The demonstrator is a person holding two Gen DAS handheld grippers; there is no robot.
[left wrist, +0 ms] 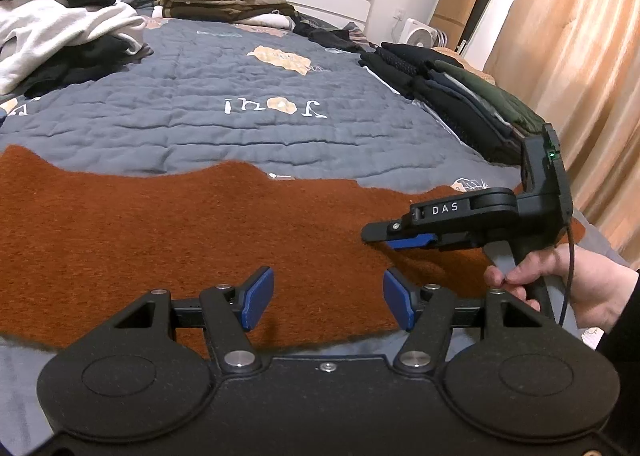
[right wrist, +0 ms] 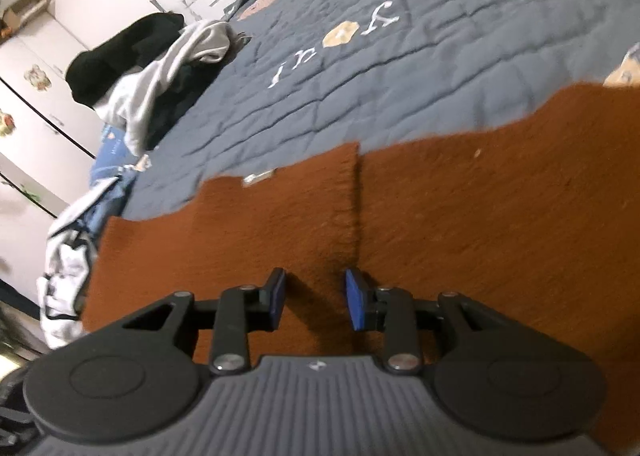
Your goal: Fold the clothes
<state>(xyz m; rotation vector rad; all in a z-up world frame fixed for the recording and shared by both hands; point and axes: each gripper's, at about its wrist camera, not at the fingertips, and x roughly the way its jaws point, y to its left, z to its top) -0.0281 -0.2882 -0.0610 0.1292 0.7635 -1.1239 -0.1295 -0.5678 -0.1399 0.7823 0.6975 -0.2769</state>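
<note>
Spreading a rust-brown knit garment (left wrist: 192,224) flat on the grey quilt (left wrist: 224,80), both grippers poised above it.

Left wrist view: the left gripper (left wrist: 328,298) hovers at 6 o'clock with its blue pads (left wrist: 258,298) wide apart and empty; the right gripper (left wrist: 404,238) lies low at 3 o'clock, held by the right hand (left wrist: 560,284), and its gap is edge-on, so its state cannot be told here. The garment looks soft, thick and limp, likely to sag; its far wavy edge is probably the best hold. Folded dark clothes (left wrist: 460,96) sit at 2 o'clock, an unfolded heap (left wrist: 60,28) at 10 o'clock. Right wrist view: the right gripper (right wrist: 316,304) is parted and empty over the garment (right wrist: 460,224), by a step-like fold line (right wrist: 358,200) at 12 o'clock; a white and blue heap (right wrist: 88,224) crowds 9 o'clock.
</note>
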